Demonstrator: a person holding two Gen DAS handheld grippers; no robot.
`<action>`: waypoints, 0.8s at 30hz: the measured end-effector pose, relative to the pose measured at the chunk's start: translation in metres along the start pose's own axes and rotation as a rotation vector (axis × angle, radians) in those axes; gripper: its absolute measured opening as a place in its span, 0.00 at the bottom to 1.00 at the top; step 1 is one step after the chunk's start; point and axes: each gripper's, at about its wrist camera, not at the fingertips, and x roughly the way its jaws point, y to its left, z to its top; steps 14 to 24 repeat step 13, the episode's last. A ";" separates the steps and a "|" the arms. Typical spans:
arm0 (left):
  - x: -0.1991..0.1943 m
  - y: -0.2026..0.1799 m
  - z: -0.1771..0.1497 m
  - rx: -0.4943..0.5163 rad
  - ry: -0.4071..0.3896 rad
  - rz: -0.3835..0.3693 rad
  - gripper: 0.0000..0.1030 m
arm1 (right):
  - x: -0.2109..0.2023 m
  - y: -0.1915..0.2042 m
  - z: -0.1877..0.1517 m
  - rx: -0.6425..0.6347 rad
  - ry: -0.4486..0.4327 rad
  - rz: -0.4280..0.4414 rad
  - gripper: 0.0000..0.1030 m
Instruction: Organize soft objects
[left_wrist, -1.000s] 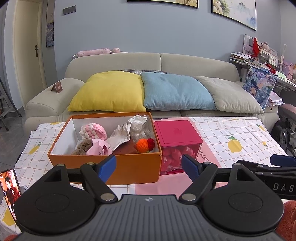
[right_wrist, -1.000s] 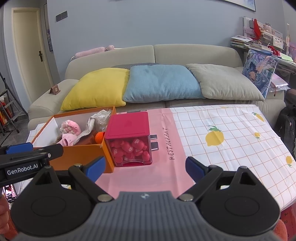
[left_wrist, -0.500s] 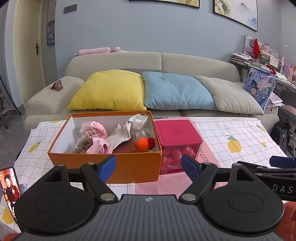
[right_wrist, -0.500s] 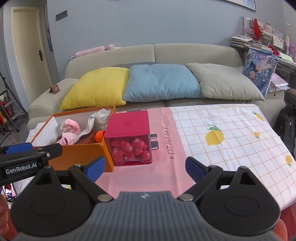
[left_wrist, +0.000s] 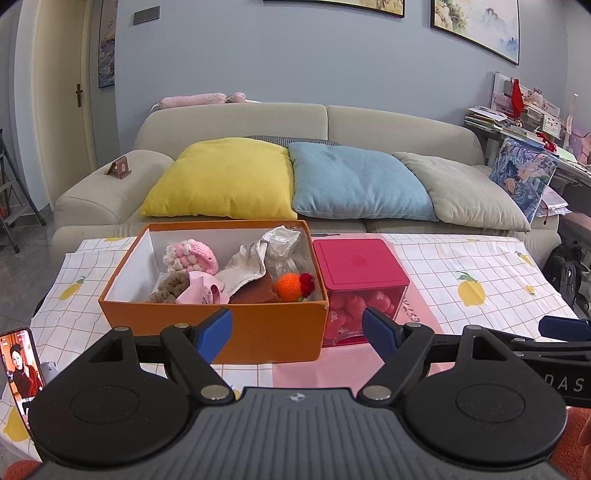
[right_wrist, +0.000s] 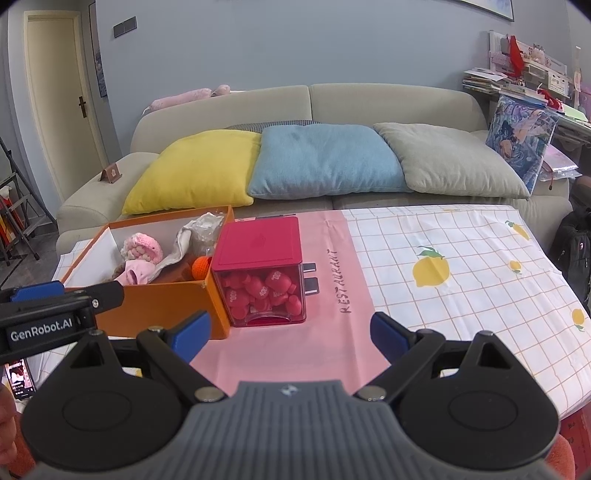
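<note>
An orange box (left_wrist: 258, 328) (right_wrist: 162, 306) stands on the table, holding soft items: a pink crochet toy (left_wrist: 190, 256) (right_wrist: 142, 249), a brown scrunchie (left_wrist: 168, 288), a pink cloth (left_wrist: 201, 291), a grey-white crumpled piece (left_wrist: 251, 258) and an orange crochet ball (left_wrist: 288, 288) (right_wrist: 201, 267). Right of it, touching, sits a clear container with a red lid (left_wrist: 356, 262) (right_wrist: 260, 245), full of red soft pieces (right_wrist: 264, 290). My left gripper (left_wrist: 297, 330) is open, empty, in front of the box. My right gripper (right_wrist: 290, 334) is open and empty over the pink runner.
A checked lemon-print tablecloth (right_wrist: 461, 266) with a pink runner (right_wrist: 328, 295) covers the table. A phone (left_wrist: 22, 363) lies at the near left edge. Behind the table is a sofa with yellow (left_wrist: 221, 177), blue (left_wrist: 354, 181) and grey (left_wrist: 465, 192) cushions.
Both views have shifted very slightly. The grippers stay open and nothing on the table has moved.
</note>
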 end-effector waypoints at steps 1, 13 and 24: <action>0.000 0.000 0.000 0.000 0.001 0.000 0.91 | 0.000 0.000 0.000 -0.001 0.002 0.000 0.89; 0.000 0.002 -0.001 -0.001 0.002 0.000 0.91 | 0.001 0.002 -0.001 -0.005 0.010 0.004 0.89; 0.000 0.002 -0.001 -0.001 0.002 0.000 0.91 | 0.001 0.002 -0.001 -0.005 0.010 0.004 0.89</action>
